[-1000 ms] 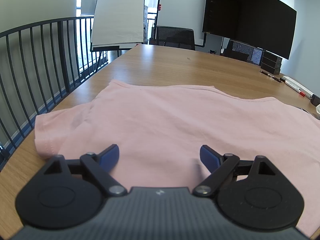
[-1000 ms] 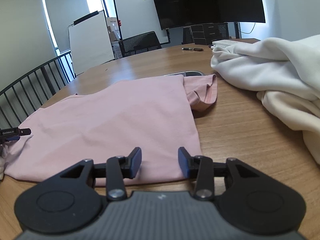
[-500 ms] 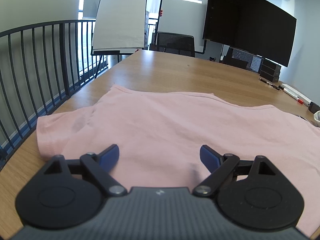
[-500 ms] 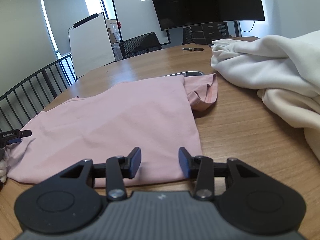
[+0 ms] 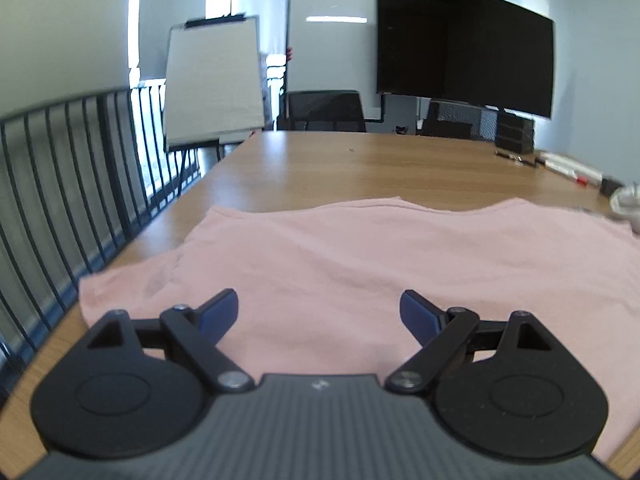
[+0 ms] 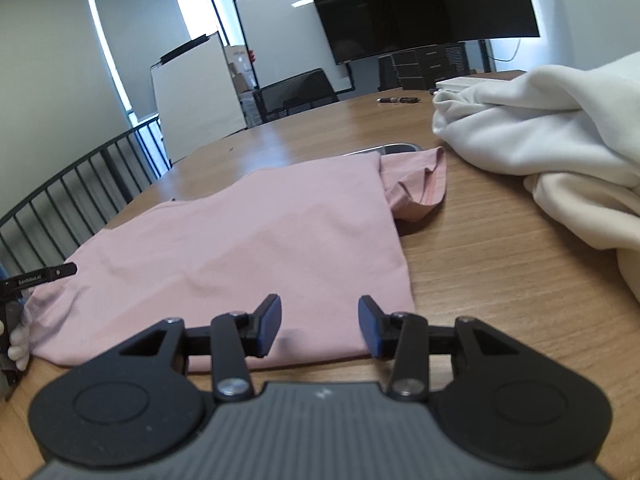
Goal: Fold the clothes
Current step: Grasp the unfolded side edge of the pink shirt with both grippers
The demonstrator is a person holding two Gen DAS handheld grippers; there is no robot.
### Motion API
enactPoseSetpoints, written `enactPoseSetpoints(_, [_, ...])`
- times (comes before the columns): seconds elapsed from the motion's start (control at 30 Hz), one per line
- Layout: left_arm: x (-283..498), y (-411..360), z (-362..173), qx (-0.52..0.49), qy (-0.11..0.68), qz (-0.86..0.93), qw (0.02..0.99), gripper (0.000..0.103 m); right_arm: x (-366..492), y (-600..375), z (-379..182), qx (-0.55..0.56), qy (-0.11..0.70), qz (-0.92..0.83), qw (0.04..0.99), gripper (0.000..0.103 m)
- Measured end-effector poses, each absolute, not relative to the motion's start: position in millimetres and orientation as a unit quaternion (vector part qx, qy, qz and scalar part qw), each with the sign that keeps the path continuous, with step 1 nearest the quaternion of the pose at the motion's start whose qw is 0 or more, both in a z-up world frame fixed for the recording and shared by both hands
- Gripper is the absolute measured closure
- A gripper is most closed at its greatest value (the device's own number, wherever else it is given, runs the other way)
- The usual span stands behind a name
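Pink T-shirt (image 5: 360,264) lies spread flat on the wooden worktop (image 5: 360,168), one sleeve (image 6: 420,184) bunched at its far right corner. Left hand-held gripper (image 5: 319,312) hangs over the shirt near the L sleeve end, jaws wide apart, nothing between the blue pads (image 5: 218,314). Right hand-held gripper (image 6: 319,326) sits above the shirt's near hem by the R corner, jaws part-way apart, w/ no cloth pinched. White garment pile (image 6: 552,152) heaped on the worktop to the right, apart from the shirt. Black railing (image 5: 80,184) runs along the L edge; dark screen (image 5: 464,44) & flipchart (image 5: 214,80) at the far end.
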State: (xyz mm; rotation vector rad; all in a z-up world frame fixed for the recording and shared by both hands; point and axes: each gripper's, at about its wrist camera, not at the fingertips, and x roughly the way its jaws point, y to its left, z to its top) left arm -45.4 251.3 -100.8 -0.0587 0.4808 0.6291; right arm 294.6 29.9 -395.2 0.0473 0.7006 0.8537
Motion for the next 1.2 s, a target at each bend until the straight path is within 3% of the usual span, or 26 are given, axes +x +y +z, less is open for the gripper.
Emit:
enactPoseSetpoints(0.17, [-62.2,217.5,-97.8,0.087,0.233,0.256,0.934,0.015,295.3,23.7,-394.8,0.038,0.330,0.411,0.849,0.054])
enactPoseSetpoints(0.27, [-80.5,210.4,-93.9,0.099,0.223,0.214,0.946,0.015,292.3,25.6,-393.3,0.023,0.325,0.416,0.849,0.054])
enactPoseSetpoints(0.57, [-119.9,193.1,-106.3,0.328,0.292,0.102,0.893,0.016,248.5,47.0,-372.8,-0.288,0.198,0.505,0.789,0.054])
enactPoseSetpoints(0.77, [-113.6,214.2,-115.0,0.330,0.369,0.064,0.867,0.016,241.5,57.8,-377.0,-0.436,0.163,0.522,0.715,0.058])
enactPoseSetpoints(0.97, [-107.9,230.3,-115.3,0.322,0.404,0.077,0.853,0.018,249.6,58.2,-383.1,-0.493,0.143,0.492,0.704,0.059])
enactPoseSetpoints(1.03, [-107.1,234.3,-116.6,0.321,0.408,0.086,0.851,0.028,258.2,58.5,-385.8,-0.499,0.141,0.487,0.703,0.061])
enactPoseSetpoints(1.07, [-106.7,235.8,-117.9,0.320,0.409,0.093,0.850,0.032,260.7,58.5,-387.5,-0.497,0.143,0.485,0.705,0.069])
enactPoseSetpoints(1.1, [-106.6,236.7,-119.5,0.320,0.410,0.099,0.848,0.040,261.3,58.3,-389.3,-0.491,0.146,0.484,0.709,0.080])
enactPoseSetpoints(1.17, [-106.6,238.1,-122.4,0.320,0.412,0.113,0.846,0.057,262.4,57.8,-393.0,-0.479,0.153,0.482,0.717,0.092])
enactPoseSetpoints(1.2, [-108.3,236.6,-122.4,0.321,0.409,0.117,0.846,0.071,261.4,54.8,-395.0,-0.471,0.151,0.480,0.725,0.095])
